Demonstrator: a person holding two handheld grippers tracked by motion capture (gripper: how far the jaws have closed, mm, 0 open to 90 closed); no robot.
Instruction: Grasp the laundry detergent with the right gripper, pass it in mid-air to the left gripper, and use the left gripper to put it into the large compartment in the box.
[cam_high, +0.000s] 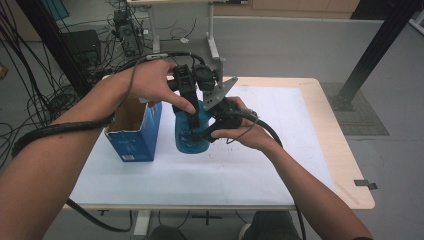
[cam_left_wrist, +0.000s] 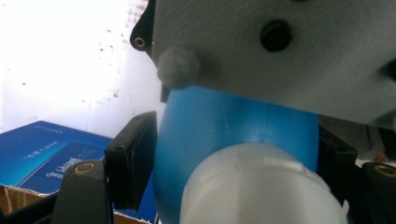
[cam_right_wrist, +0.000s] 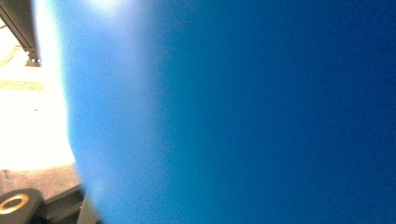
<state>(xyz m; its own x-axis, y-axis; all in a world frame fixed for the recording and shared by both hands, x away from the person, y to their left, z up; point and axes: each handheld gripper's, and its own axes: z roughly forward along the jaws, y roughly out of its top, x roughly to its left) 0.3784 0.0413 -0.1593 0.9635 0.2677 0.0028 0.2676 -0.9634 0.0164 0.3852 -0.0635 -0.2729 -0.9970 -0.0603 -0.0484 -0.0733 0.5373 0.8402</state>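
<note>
**Two grippers on one blue bottle**

Nearest us in the high view, our forearms come in from six o'clock and meet over the table (cam_high: 280, 165). Our right gripper (cam_high: 210, 131) reaches in from about four o'clock and is clamped on the body of the blue bottle (cam_high: 192, 132), which stands upright near the middle of the table. In the right gripper view that blue wall sits right against the lens, blurred.

Our left gripper (cam_high: 189, 107) comes down from eleven o'clock onto the bottle's top. In the left gripper view its black jaws stand narrow on either side of the bottle, just under the white cap (cam_left_wrist: 261, 186), and appear to press the blue wall.

At nine o'clock of the bottle, just beside it, stands an open blue box (cam_high: 135, 132). Farther off lie cables on the floor (cam_high: 280, 45).
</note>
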